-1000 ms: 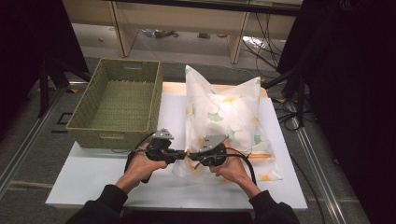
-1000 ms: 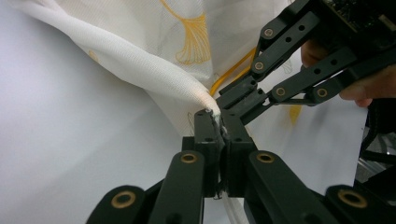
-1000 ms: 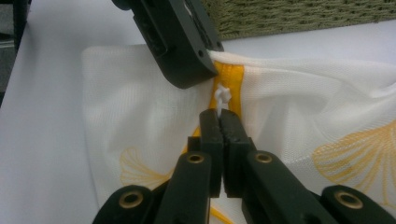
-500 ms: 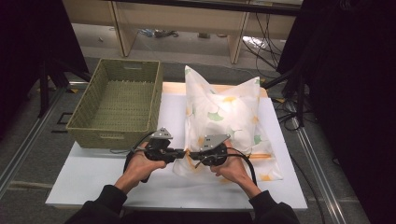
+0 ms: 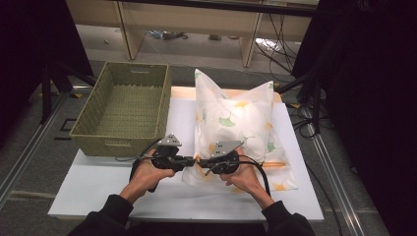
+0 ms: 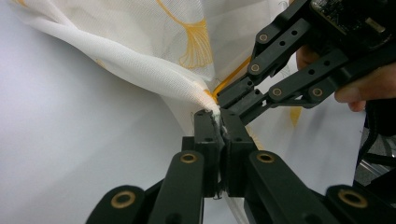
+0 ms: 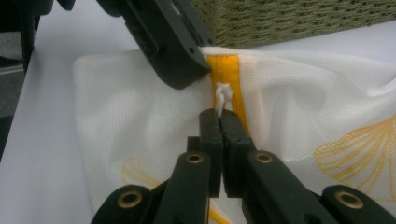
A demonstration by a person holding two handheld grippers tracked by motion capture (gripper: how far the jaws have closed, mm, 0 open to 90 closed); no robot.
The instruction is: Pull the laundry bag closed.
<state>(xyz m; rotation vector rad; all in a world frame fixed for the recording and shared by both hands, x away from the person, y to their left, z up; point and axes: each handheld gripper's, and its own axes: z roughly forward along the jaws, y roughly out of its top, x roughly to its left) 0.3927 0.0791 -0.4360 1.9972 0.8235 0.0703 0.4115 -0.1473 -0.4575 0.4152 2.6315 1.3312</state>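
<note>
White mesh pillowcase (image 5: 231, 128) lies on the tabletop (image 5: 98, 187) beside the wicker basket (image 5: 125, 105); my left claw (image 6: 219, 119) pinches its corner, my right claw (image 7: 220, 112) clenches the zipper pull (image 7: 224, 93).

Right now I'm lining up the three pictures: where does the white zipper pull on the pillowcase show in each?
High view: too small to tell; it sits where the two tools meet at the pillowcase near corner.
Left gripper view: hidden among bunched fabric by the left tool.
Right gripper view: centre, zipper pull pinched by the right tool.
Shared landmark: the orange zipper band.
</note>
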